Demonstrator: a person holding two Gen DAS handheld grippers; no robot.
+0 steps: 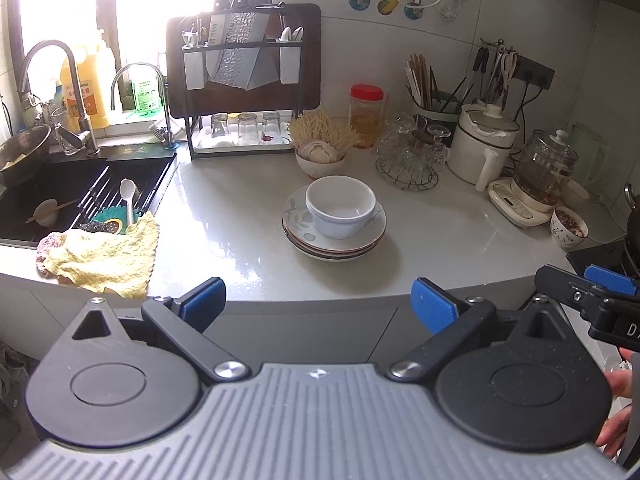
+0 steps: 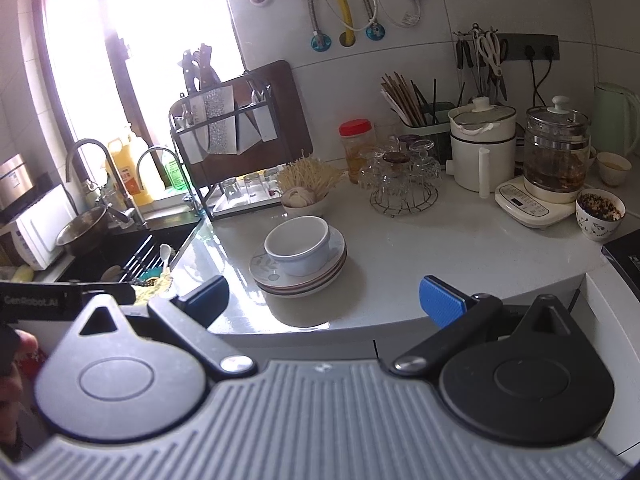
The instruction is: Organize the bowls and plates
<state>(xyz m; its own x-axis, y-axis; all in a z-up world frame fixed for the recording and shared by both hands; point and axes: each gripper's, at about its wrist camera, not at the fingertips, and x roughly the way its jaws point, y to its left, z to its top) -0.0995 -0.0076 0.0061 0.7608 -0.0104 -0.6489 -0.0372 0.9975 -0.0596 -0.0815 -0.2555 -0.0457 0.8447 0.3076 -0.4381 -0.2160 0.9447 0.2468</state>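
Note:
A white bowl (image 1: 341, 206) sits upright on a stack of plates (image 1: 334, 242) with a leaf pattern, in the middle of the white counter. The same bowl (image 2: 298, 245) and plates (image 2: 298, 280) show in the right wrist view. My left gripper (image 1: 318, 304) is open and empty, held off the counter's front edge, short of the stack. My right gripper (image 2: 322, 300) is open and empty too, at the front edge to the right of the stack. Part of the right gripper (image 1: 588, 292) shows at the right of the left wrist view.
A black sink (image 1: 80, 192) with a rack, a spoon and a yellow cloth (image 1: 104, 258) lies to the left. At the back stand a knife rack (image 1: 244, 80), a bowl of garlic (image 1: 320, 156), a jar (image 1: 366, 114), upturned glasses (image 1: 412, 152), a white pot (image 1: 484, 144), a kettle (image 1: 540, 172) and a filled bowl (image 1: 568, 228).

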